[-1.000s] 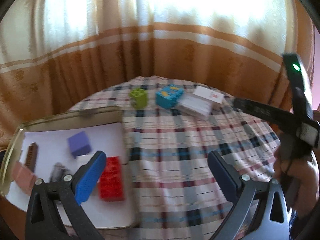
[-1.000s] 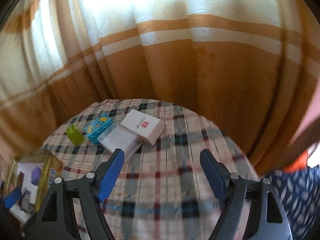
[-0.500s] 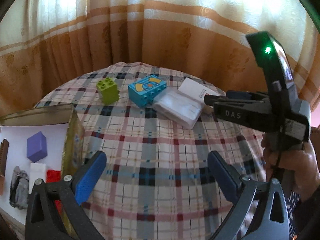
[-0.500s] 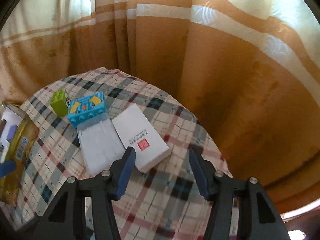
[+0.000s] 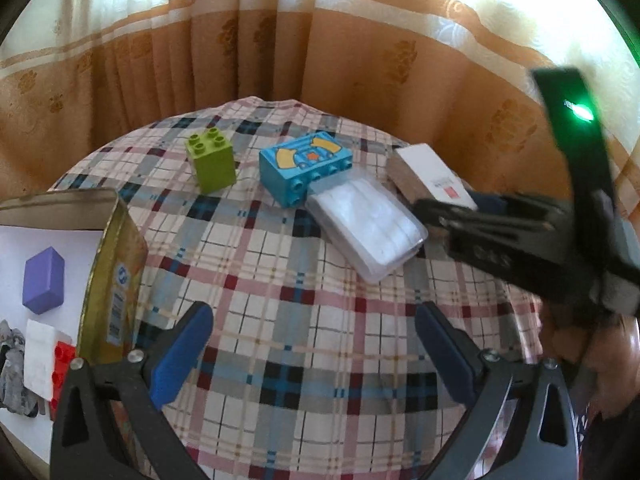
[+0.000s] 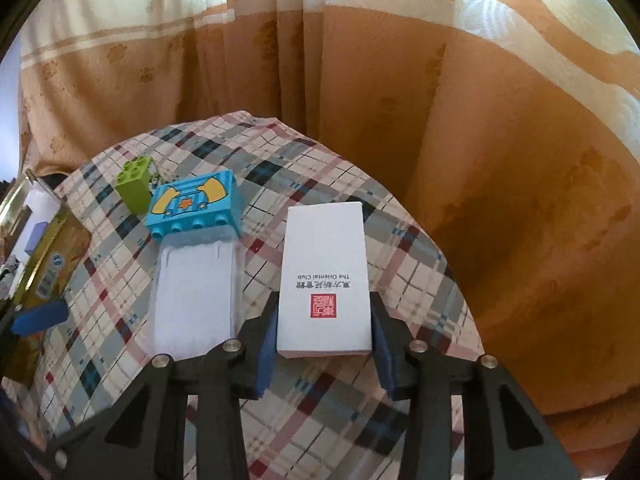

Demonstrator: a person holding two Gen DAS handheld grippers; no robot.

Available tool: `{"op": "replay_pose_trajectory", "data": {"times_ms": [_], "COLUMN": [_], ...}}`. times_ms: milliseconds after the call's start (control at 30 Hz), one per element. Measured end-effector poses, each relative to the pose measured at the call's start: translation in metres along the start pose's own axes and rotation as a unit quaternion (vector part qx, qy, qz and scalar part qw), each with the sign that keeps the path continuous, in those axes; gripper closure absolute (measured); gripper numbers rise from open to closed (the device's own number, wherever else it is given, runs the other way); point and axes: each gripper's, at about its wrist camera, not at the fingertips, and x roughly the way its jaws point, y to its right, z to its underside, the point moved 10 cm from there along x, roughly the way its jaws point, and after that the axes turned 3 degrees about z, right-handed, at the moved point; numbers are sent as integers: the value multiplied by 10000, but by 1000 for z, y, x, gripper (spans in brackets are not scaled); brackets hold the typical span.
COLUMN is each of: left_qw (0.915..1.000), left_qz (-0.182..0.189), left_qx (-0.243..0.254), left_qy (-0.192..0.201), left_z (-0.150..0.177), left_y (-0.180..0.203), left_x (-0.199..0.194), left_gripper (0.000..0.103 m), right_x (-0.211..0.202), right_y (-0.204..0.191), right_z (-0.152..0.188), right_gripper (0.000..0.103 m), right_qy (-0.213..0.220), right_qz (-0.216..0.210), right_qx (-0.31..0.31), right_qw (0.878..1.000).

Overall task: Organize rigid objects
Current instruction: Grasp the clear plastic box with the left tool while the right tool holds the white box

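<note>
Lay flat on the checked tablecloth (image 6: 328,168), the white box (image 6: 325,280): a smooth cardboard slab, long and sharp-edged; printed near its close end with "The Oriental Club", a line of Chinese characters and a square red seal; seen brown along one side from the left wrist view. Straddled at that close end by the right gripper (image 6: 325,340), blue pads at both long sides and closing in, box between them; cannot tell whether the pads already pressed on the card. Just left of the box, lying parallel: a clear plastic case (image 6: 196,292) with rounded corners and white contents, soft-looking and ridged. Touching the far end of that case: a turquoise toy brick (image 6: 192,206), hard glossy plastic, studs along the near side, yellow arcs and an orange star printed on top. Left of the brick and farther from the box: a lime-green brick (image 6: 136,184), tall, four round studs on top. Well left of the box: a gold tin (image 5: 116,280) with shiny walls and a barcode label, writing too small to read; lined in white, holding a purple block (image 5: 43,280), a white block (image 5: 40,356) and a red studded brick (image 5: 62,364). Hung over bare cloth nearer than the box, the left gripper (image 5: 312,352), blue-padded fingers spread wide, nothing between.
</note>
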Motion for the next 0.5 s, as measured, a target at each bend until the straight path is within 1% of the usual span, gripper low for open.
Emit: {"op": "replay_pose_trajectory", "data": {"times_ms": [67,133,267,367,400,433,500], "left_qw": [9999,9995,9953,9906,9899,9899,9911], "left_qz": [-6,83,112,190,158,51,-176], "left_qx": [-116,-301,-956,-1358,-1405,-1409,-1288], "left_qy": [-15,-25,119,-35,-71,-118,-287], "left_z": [-5,-12,-30,-39,-41,-43,-43], "left_y": [0,3,4,8,10,12,16], "left_x": [4,6,13,29,35,41,54], "left_gripper": [1,1,1,1,1,1,1], "right_x": [-8,-21,-49,-68,-73,-76,-81], "right_y": [4,10,25,30,31,32,31], "right_z": [8,18,41,62,69,75,85], "right_gripper": [60,60,60,60,60,60,60], "right_qy": [-17,60,221,302,325,348,376], "right_qz": [-26,-27,246,322,324,323,331], "right_qx": [267,582,1114,1443,1541,1627,1711], "right_qw": [9996,9983,9932,9885,9870,9855,9840]}}
